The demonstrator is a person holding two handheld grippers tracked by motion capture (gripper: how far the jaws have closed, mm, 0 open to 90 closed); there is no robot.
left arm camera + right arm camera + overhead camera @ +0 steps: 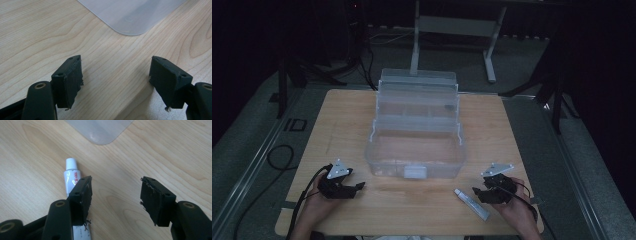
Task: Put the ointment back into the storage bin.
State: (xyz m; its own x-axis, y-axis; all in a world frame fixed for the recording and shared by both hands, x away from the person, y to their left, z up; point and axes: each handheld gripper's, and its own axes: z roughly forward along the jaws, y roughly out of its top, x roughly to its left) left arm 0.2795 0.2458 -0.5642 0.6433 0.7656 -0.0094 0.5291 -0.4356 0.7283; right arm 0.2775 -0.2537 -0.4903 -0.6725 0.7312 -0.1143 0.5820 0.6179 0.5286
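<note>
- Your left gripper (353, 187) rests on the wooden table (342, 130) near its front-left edge, in your left hand (314, 202); its jaws stand spread apart with bare wood between them, grasping nothing.
- In the left gripper view a rounded corner of the clear plastic storage box (130, 15) shows beyond that gripper (116, 75), apart from it; the rest of the box is cut off by the top edge.
- Your right gripper (479, 192) lies near the front-right edge in your right hand (514, 210), jaws likewise released and wide, with nothing between them.
- A small white tube (472, 204) lies flat on the table just to the left of the right gripper, its cap toward the box.
- In the right gripper view the tube (71, 177) sits beside and partly under one jaw, outside the gap. Its lower half is hidden behind that jaw, and the red print on it is too small to read. You cannot tell whether the jaw touches it.
- The box (417, 130) stands at the middle of the table, open, with tiered compartment trays raised toward the back and a white latch (414, 172) at the front. The walls are see-through, and in the dim high view what the compartments hold is hard to make out.
- The floor beyond the table is dark; a grey table frame (452, 30) is only partly seen at the top.
</note>
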